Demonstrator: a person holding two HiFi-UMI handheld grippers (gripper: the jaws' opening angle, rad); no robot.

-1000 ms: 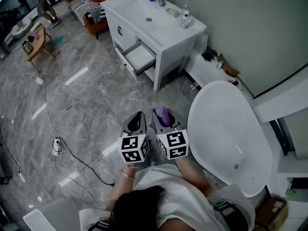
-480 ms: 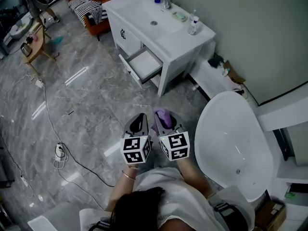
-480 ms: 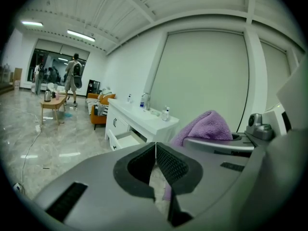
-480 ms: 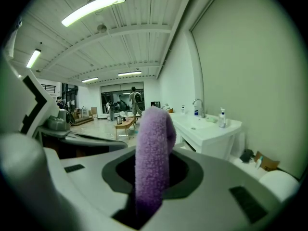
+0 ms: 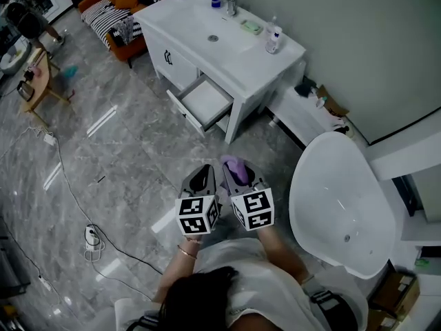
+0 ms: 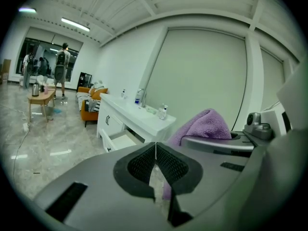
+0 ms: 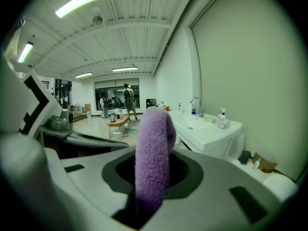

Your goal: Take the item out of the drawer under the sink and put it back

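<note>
The cloth point(image 7: 153, 148) is pinched in the right gripper point(image 5: 238, 174), well apart from the open drawer point(image 5: 207, 102). It looks soft, light and floppy; hold it at the fold. The left gripper point(image 6: 155, 163) is closed and holds nothing.

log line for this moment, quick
right hand-held gripper: shut on purple towel | left hand-held gripper: shut, empty | drawer: open

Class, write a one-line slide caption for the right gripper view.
Right claw clamped on a fluffy purple cloth, with the white sink cabinet ahead to its right.
</note>
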